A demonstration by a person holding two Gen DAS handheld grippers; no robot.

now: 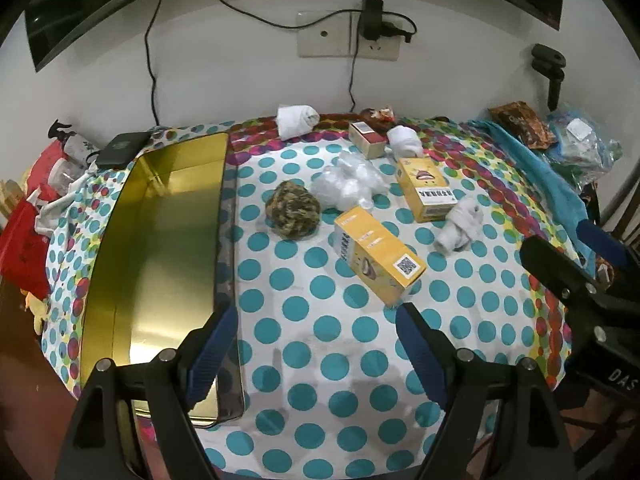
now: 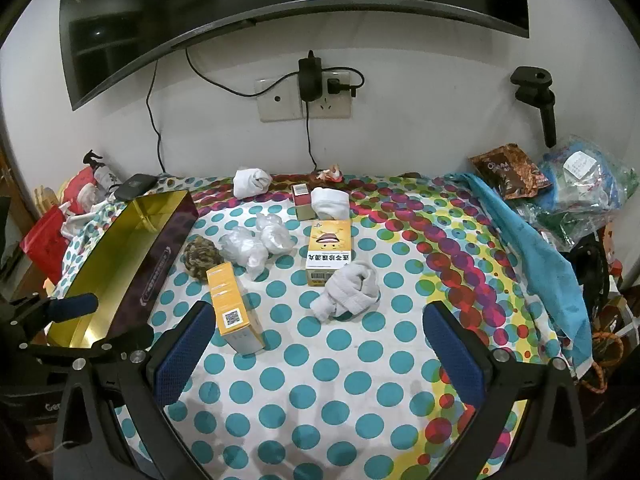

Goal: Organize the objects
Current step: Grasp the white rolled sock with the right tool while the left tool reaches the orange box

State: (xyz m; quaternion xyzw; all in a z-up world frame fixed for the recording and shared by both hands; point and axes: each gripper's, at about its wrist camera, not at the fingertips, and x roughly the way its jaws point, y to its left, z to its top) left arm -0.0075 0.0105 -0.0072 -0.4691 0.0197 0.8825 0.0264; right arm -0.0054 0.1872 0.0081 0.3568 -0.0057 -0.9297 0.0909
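In the left wrist view, the left gripper (image 1: 316,320) hangs with jaws apart and empty, the gold tin (image 1: 160,248) at nine o'clock, a yellow box (image 1: 378,254) just ahead. In the right wrist view, the right gripper (image 2: 316,332) also gapes empty; the rolled sock (image 2: 348,290) at twelve o'clock looks soft and might slip or unroll under a shallow pinch.

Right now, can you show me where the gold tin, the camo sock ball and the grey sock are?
gold tin (image 1: 160,240), left wrist view, on its shiny inside floor.
camo sock ball (image 1: 293,212), left wrist view, middle of the ball.
grey sock (image 2: 349,293), right wrist view, middle of the bundle.
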